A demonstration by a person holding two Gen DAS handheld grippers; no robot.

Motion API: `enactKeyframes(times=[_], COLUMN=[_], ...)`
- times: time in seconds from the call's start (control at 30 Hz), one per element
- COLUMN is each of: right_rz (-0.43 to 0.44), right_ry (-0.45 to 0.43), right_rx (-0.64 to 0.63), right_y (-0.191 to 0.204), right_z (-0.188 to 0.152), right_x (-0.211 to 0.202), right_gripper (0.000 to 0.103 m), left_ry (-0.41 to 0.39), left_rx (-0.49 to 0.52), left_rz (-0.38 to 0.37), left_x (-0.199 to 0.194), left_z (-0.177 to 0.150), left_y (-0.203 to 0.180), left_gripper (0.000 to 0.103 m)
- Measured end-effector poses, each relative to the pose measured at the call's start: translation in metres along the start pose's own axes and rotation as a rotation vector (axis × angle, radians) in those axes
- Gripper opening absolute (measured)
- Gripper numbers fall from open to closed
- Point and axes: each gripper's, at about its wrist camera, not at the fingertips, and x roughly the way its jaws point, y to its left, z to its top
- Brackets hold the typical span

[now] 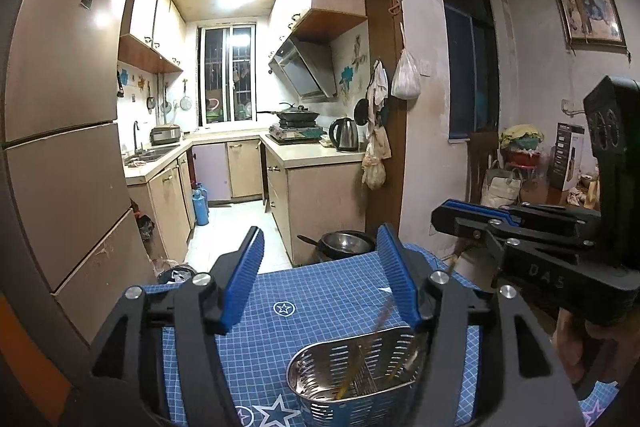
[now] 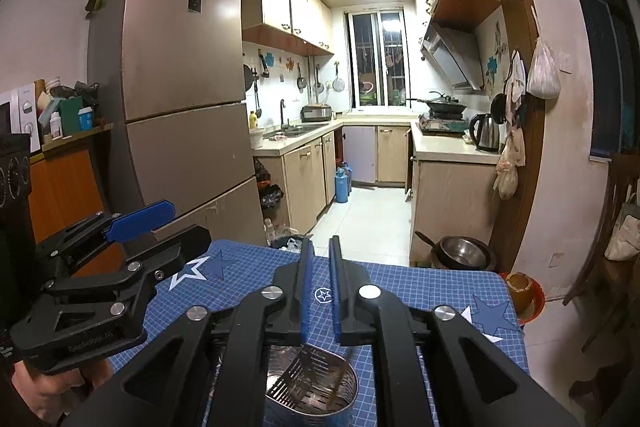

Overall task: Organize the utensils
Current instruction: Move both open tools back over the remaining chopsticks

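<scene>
1. The left claw (image 1: 320, 269) has its jaws wide apart, gripping nothing; it hovers over the caddy (image 1: 356, 375).
2. The right claw (image 2: 320, 287) has its jaws nearly together; a blurred thin stick, perhaps a chopstick (image 1: 382, 319), seems pinched there and slants into the caddy.
3. The caddy stands on the blue cloth (image 1: 320, 307); the sticks' lower ends sit inside it.
</scene>
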Motion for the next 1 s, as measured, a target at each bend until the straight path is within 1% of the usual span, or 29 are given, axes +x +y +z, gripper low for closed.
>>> enactKeyframes(times=[0.03, 0.1, 0.17, 0.27, 0.3, 0.33, 0.43, 0.5, 0.57, 0.63, 0.67, 0.8, 0.9, 0.97, 1.0], right_rz=[-0.002, -0.009, -0.013, -0.02, -0.026, -0.03, -0.054, -0.06, -0.065, -0.052, -0.049, -0.036, -0.036, -0.033, -0.025], right_ry=[-0.008, -0.026, -0.047, -0.088, -0.104, -0.116, -0.158, -0.177, -0.193, -0.187, -0.185, -0.167, -0.141, -0.108, -0.089], right_rx=[0.0, -0.009, -0.014, -0.021, -0.026, -0.03, -0.051, -0.062, -0.086, -0.089, -0.091, -0.087, -0.065, -0.055, -0.051], right_y=[0.001, 0.005, 0.009, 0.017, 0.021, 0.024, 0.035, 0.043, 0.055, 0.063, 0.066, 0.083, 0.092, 0.1, 0.104], right_z=[0.0, 0.0, -0.001, -0.006, -0.008, -0.011, -0.023, -0.036, -0.056, -0.077, -0.086, -0.143, -0.185, -0.211, -0.221], right_x=[-0.004, -0.015, -0.031, -0.061, -0.072, -0.083, -0.123, -0.15, -0.181, -0.203, -0.211, -0.25, -0.269, -0.276, -0.277], right_gripper=[0.021, 0.025, 0.031, 0.043, 0.051, 0.062, 0.072, 0.074, 0.075, 0.075, 0.075, 0.075, 0.074, 0.07, 0.066], left_ry=[-0.002, -0.009, -0.019, -0.046, -0.055, -0.074, -0.099, -0.113, -0.123, -0.12, -0.11, -0.064, -0.022, 0.023, 0.036], left_rx=[0.001, 0.0, -0.001, 0.003, 0.005, 0.008, 0.024, 0.044, 0.059, 0.065, 0.061, 0.056, 0.06, 0.037, 0.035], left_rz=[0.003, 0.004, 0.002, 0.0, 0.001, 0.003, 0.008, 0.018, 0.028, 0.038, 0.045, 0.072, 0.107, 0.122, 0.134], left_x=[-0.003, -0.009, -0.019, -0.044, -0.051, -0.066, -0.1, -0.127, -0.152, -0.176, -0.189, -0.23, -0.248, -0.257, -0.261], left_z=[0.001, 0.001, 0.002, 0.004, 0.005, 0.004, -0.002, -0.01, -0.021, -0.034, -0.044, -0.086, -0.12, -0.148, -0.158], left_y=[-0.001, -0.001, -0.003, -0.007, -0.009, -0.011, -0.014, -0.017, -0.017, -0.014, -0.011, -0.004, 0.0, 0.005, 0.005], left_gripper=[0.057, 0.057, 0.057, 0.058, 0.062, 0.063, 0.066, 0.07, 0.072, 0.073, 0.074, 0.074, 0.074, 0.074, 0.074])
